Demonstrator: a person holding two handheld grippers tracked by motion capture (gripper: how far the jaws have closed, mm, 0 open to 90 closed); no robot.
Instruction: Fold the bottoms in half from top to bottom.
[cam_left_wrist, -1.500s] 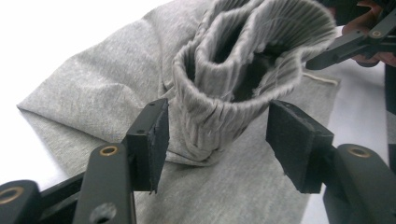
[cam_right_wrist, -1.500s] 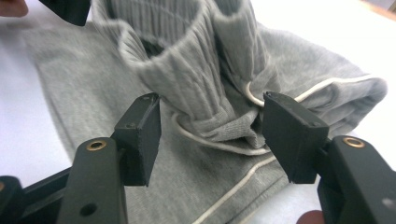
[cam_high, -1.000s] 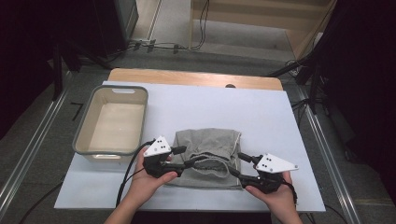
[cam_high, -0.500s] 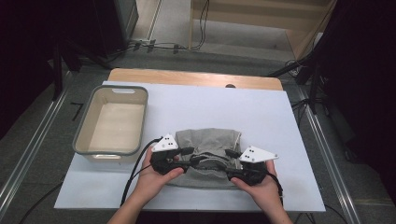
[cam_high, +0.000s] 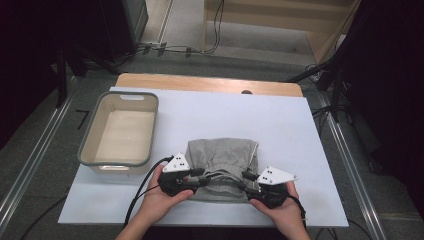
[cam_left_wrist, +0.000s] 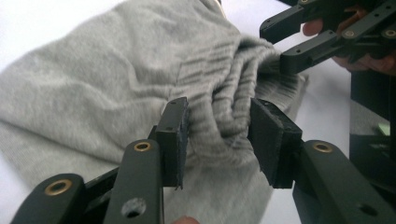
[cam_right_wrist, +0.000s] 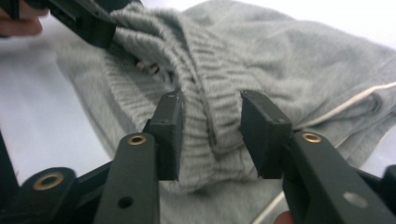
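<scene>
A folded grey garment (cam_high: 222, 152) with a ribbed waistband lies on the white table (cam_high: 225, 112), waistband at the near edge. My left gripper (cam_high: 200, 175) comes in from the left at that edge. Its jaws have just been closing, and the bunched waistband (cam_left_wrist: 219, 116) fills the gap between its pads (cam_left_wrist: 175, 135). My right gripper (cam_high: 245, 179) comes in from the right. Its jaws have also just been closing, with the ribbed band (cam_right_wrist: 210, 116) pressed between its pads (cam_right_wrist: 261, 135). In the left gripper view the right gripper (cam_left_wrist: 278, 46) reaches in at top right.
A grey plastic basin (cam_high: 131, 93) stands at the left of the table, with nothing visible inside. The table's near edge runs just below both hands. A wooden board edge (cam_high: 210, 82) lies at the far side.
Both hands have moved inward to the garment's near edge, the right one furthest. Both pairs of jaws have narrowed around the ribbed waistband, which is now bunched between them.
</scene>
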